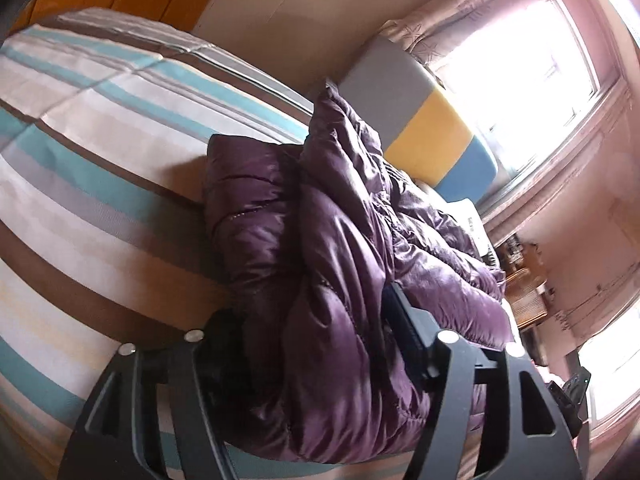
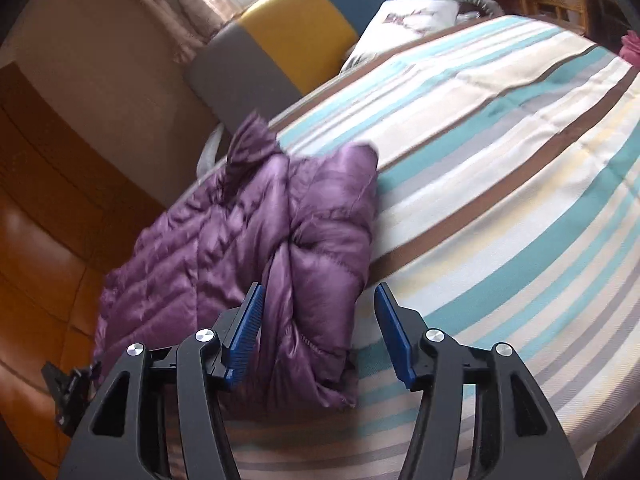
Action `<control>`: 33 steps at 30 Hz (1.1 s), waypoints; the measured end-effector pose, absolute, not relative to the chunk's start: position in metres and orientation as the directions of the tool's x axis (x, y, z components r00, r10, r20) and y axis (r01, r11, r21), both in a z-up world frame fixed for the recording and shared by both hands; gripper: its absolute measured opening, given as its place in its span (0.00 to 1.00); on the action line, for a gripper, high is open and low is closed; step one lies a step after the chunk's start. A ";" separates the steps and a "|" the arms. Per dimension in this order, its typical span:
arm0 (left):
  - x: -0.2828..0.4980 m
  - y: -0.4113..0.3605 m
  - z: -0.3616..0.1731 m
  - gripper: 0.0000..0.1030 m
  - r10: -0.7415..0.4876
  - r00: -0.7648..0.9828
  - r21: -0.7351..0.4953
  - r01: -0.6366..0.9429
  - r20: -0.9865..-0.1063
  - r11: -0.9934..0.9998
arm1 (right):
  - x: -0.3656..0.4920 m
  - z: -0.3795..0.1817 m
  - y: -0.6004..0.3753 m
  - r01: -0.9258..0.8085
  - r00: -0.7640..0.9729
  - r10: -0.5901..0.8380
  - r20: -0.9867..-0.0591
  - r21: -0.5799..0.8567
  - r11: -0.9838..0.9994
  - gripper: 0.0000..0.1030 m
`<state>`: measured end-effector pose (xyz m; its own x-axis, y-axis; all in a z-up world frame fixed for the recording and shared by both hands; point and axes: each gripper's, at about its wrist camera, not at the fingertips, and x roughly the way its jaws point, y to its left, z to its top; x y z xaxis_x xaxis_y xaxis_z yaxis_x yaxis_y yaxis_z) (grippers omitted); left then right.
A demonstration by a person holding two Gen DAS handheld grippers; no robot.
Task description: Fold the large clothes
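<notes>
A shiny purple quilted puffer jacket [image 1: 320, 240] lies bunched and partly folded on a striped bed [image 1: 80, 152]. My left gripper [image 1: 316, 320] has its jaws wide apart around a thick fold of the jacket; the left finger is mostly buried in fabric. In the right wrist view the jacket [image 2: 260, 232] lies near the bed's left edge. My right gripper [image 2: 320, 312] is open, its blue pads [image 2: 248, 332] straddling the jacket's near corner without closing on it.
The bedspread [image 2: 500, 180] has teal, brown, grey and cream stripes. A grey, yellow and blue headboard cushion [image 2: 288, 36] and a white pillow [image 2: 408, 16] lie at the far end. Orange wooden floor [image 2: 36, 272] lies beside the bed. A bright window [image 1: 520, 80] is beyond.
</notes>
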<state>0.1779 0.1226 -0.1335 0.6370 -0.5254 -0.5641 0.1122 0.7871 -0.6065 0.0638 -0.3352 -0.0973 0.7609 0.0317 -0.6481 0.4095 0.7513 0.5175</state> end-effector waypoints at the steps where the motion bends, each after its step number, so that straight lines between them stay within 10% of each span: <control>1: 0.178 0.122 -0.133 0.67 -0.532 0.636 -0.613 0.115 -0.559 0.782 | 0.062 -0.089 -0.335 0.419 0.769 -0.009 -0.640 0.494 0.762 0.55; 16: 0.174 0.120 -0.132 0.46 -0.519 0.660 -0.663 0.041 -0.544 0.747 | 0.148 -0.058 -0.188 0.033 0.785 0.206 -0.585 0.371 0.928 0.14; 25: 0.169 0.111 -0.137 0.63 -0.531 0.674 -0.680 0.058 -0.513 0.731 | 0.172 -0.096 -0.147 0.025 0.721 0.100 -0.686 0.171 0.985 0.14; 33: 0.169 0.113 -0.126 0.32 -0.529 0.692 -0.732 0.001 -0.492 0.681 | 0.166 -0.107 -0.147 0.027 0.737 0.109 -0.667 0.191 0.981 0.14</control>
